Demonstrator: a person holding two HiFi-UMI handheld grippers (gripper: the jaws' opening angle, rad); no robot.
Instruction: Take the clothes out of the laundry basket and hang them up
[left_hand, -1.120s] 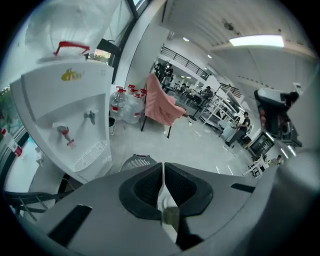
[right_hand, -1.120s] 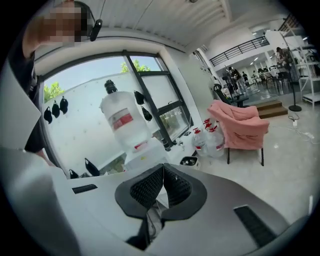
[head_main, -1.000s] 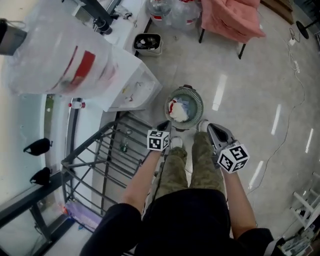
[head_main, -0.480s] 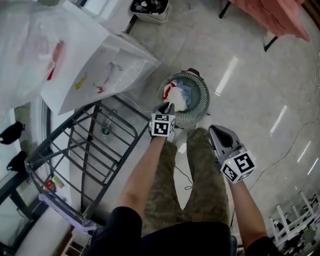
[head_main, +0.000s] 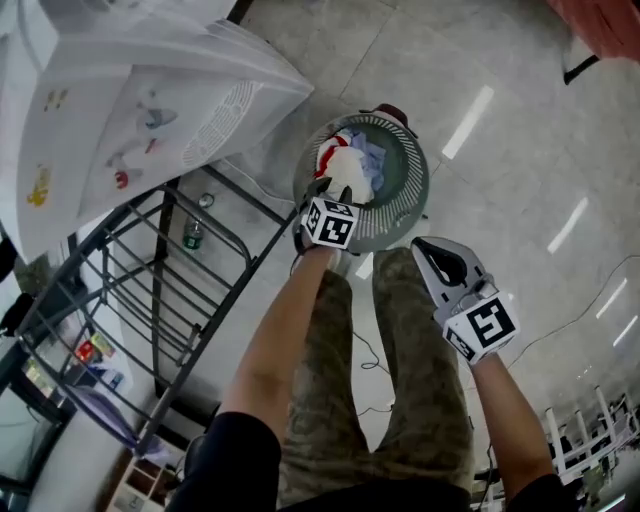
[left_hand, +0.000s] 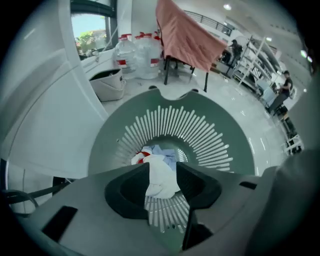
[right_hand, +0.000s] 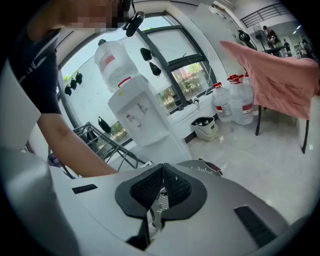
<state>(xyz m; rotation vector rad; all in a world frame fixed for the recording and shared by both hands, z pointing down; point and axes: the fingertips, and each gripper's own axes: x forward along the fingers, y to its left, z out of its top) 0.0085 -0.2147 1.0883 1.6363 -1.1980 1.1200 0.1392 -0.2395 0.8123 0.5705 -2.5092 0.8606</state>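
Few crumpled clothes (head_main: 348, 168), white, red, pale blue; round green slatted basket (head_main: 408, 165)

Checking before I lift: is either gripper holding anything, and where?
Nothing held. Left gripper: fingers just opening, white cloth between them, ungripped. Right gripper: shut, empty.

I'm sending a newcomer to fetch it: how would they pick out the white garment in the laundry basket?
Beside the dark metal drying rack, a round grey-green slotted laundry basket stands on the floor. The white garment lies crumpled on top of the pile inside; its neighbours are red and pale blue.
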